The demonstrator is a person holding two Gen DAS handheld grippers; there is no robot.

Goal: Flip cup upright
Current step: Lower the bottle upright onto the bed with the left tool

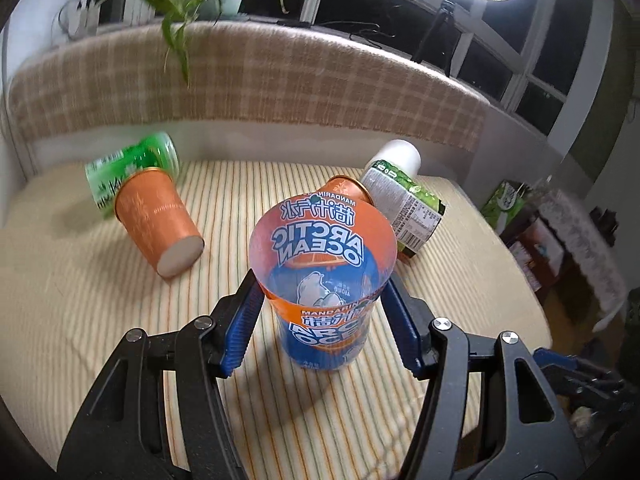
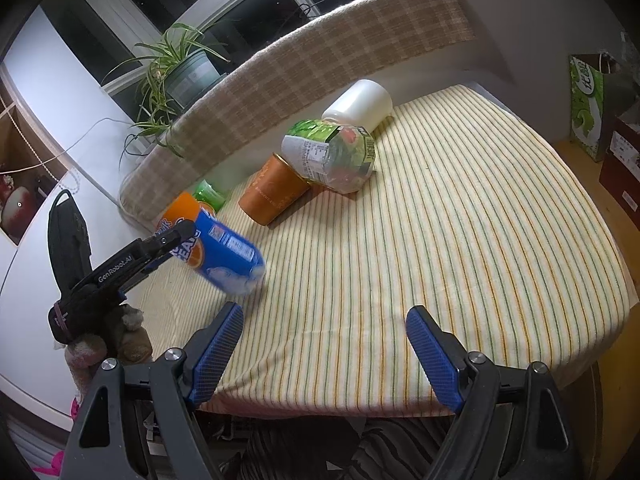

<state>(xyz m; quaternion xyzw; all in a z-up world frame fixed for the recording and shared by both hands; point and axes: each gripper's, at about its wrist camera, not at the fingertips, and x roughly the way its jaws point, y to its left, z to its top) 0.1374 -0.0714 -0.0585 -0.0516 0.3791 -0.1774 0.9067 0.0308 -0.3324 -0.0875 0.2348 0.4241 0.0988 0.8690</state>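
My left gripper (image 1: pixel 322 316) is shut on a clear blue-and-orange "Arctic Ocean" cup (image 1: pixel 324 276), with its mouth toward the camera and its base near the striped tablecloth (image 1: pixel 80 300). In the right wrist view the cup (image 2: pixel 224 256) hangs tilted in the left gripper (image 2: pixel 176 240), its base low over the cloth. My right gripper (image 2: pixel 324 344) is open and empty above the table's near edge.
An orange paper cup (image 1: pixel 158 220) lies on its side beside a green cup (image 1: pixel 132 168). A second orange cup (image 2: pixel 272 194), a clear green-labelled cup (image 2: pixel 332 156) and a white cup (image 2: pixel 360 106) lie together at the back. A checked cushion (image 1: pixel 280 76) lines the far edge.
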